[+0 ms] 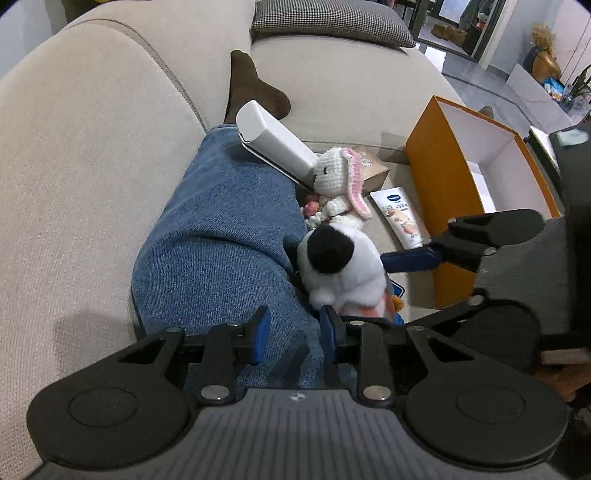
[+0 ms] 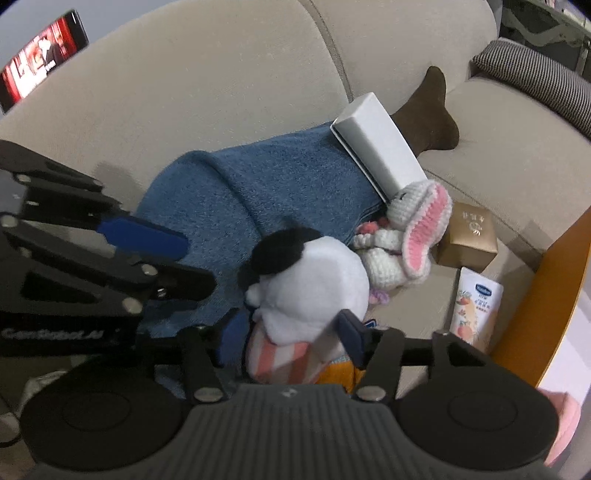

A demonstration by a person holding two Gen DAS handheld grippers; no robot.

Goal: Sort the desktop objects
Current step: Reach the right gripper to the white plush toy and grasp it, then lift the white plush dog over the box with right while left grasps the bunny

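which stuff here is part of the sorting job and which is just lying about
Job:
- white plush toy with black ear
- white crocheted rabbit with pink ears
- white rectangular box
- gold cardboard box
- white lotion tube
- open orange storage box

Lying about:
- houndstooth cushion
- beige sofa

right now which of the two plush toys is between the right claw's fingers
The white plush toy with the black patch, sitting between the right claw; the crocheted white rabbit with pink ears lies farther off.
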